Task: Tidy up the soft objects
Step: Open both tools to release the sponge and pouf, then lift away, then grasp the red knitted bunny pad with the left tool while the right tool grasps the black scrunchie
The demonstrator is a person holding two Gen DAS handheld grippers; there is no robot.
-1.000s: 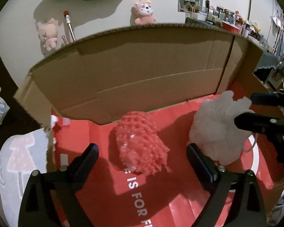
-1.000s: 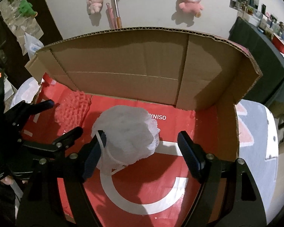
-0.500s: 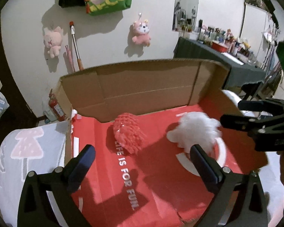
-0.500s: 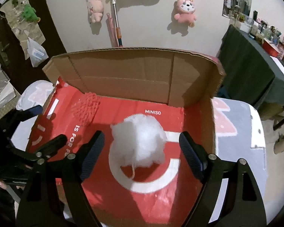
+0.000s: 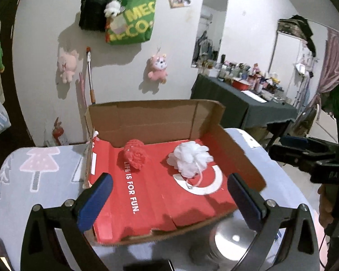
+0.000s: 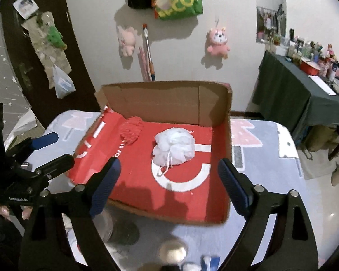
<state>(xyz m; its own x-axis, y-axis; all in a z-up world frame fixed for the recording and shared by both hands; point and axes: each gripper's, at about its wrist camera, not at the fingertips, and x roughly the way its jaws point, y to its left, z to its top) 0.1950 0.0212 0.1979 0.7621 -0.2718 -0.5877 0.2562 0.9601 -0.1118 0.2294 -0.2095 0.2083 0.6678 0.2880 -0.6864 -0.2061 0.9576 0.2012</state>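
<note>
Both your grippers are pulling back from the cardboard box, their jaws opening wider and holding nothing. At frame centre, the red loofah and the white loofah are lying apart inside.

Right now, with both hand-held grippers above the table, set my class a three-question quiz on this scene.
1. True or false: the white bath pouf lies inside the cardboard box.
2. Which soft thing lies nearer the box's back wall?
A. the red bath pouf
B. the white bath pouf
C. neither, both touch it
3. Fill in: the left hand-held gripper and the right hand-held gripper both hold ____.

Key:
1. True; it rests on the box's red floor.
2. A.
3. Nothing; both stand open, and their jaws have just been opening, with nothing between them.
</note>
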